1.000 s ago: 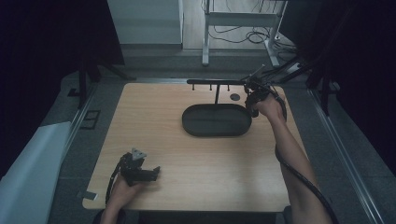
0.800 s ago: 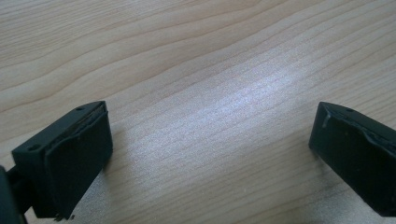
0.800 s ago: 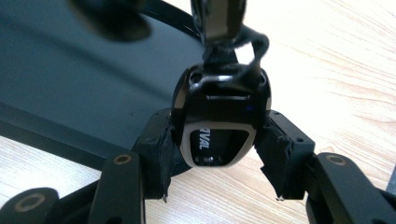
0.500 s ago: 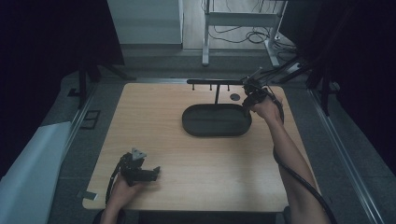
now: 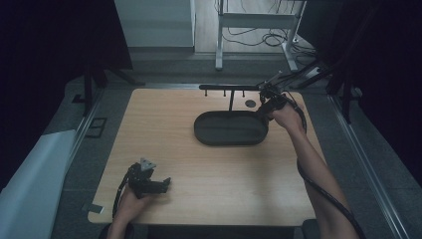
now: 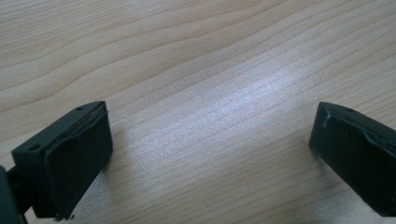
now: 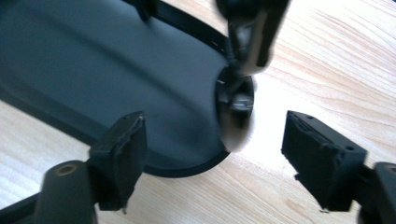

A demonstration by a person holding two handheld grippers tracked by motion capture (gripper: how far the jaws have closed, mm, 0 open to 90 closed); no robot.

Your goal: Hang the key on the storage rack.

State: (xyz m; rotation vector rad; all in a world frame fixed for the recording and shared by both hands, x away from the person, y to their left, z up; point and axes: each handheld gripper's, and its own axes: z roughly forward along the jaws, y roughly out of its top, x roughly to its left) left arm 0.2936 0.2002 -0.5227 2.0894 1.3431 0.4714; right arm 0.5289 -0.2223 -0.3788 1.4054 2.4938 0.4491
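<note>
The right gripper [image 5: 263,102] is shifted slightly farther from the person and toward the table's left, and is now held over the far right end of the dark oval tray [image 5: 230,128], jaws apart.

I'm working in what looks like a lab or test bay: beyond my right gripper [image 5: 268,101], past the wooden table [image 5: 164,124], loose cables [image 5: 259,37] trail under a metal frame [image 5: 254,20], with dark curtains [image 5: 50,40] either side.
</note>
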